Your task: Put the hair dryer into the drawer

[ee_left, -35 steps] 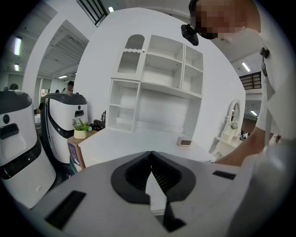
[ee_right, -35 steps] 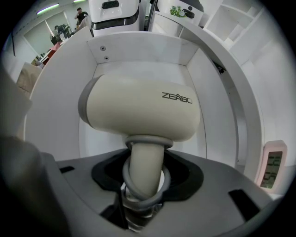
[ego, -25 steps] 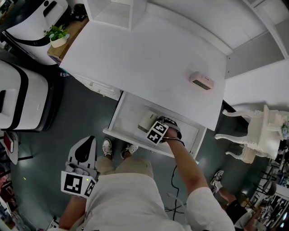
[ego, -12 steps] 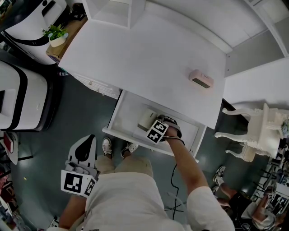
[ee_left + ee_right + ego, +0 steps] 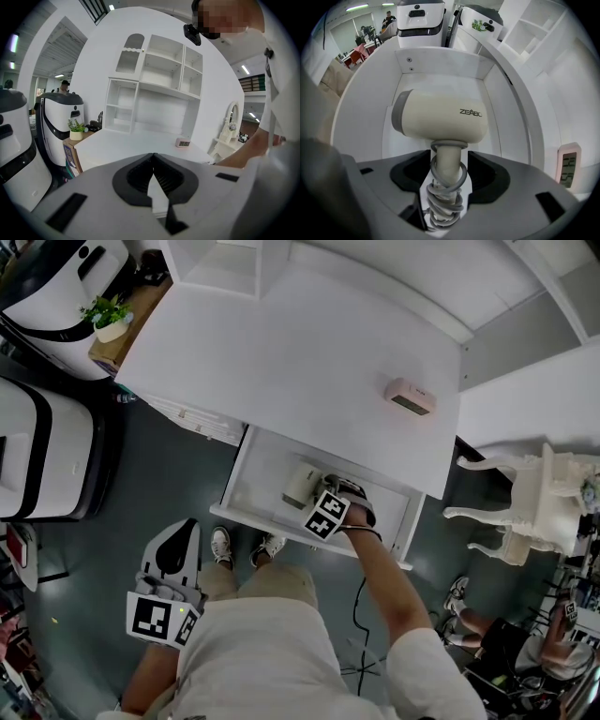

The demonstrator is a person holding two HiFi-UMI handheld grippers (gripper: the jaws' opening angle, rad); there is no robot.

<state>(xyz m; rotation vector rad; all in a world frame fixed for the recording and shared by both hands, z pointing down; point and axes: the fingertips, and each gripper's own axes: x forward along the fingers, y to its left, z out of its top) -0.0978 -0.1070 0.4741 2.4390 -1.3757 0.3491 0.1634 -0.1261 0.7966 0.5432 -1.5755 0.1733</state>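
Hair dryer [image 5: 440,119]: cream body lying on the floor of the open drawer [image 5: 440,65], nozzle end toward 9 o'clock in the right gripper view, handle pointing back toward 6 o'clock. Grey cord [image 5: 446,199] wound round the handle.

Right gripper [image 5: 449,176]: pointing steeply down into the drawer, handle between its fingers [image 5: 485,180]. The fingers have just been opening and now stand wide. A slim gap shows on each side of the handle, so the pads no longer seem to press on it, though the cord loops may brush one pad.

Reading: the dryer looks set down and let go, its weight on the drawer floor. The placing step looks as good as done. What is left is to lift the gripper straight out without snagging the cord coils.

Head view: the drawer stands pulled out at the 6 o'clock edge of the white desk [image 5: 309,362]. A small pink clock [image 5: 410,397] sits on the desk at about 2 o'clock from the dryer, well apart.

Left gripper [image 5: 153,157]: low at 7 o'clock of the drawer, well apart from it, fingers [image 5: 136,173] closed together on nothing.
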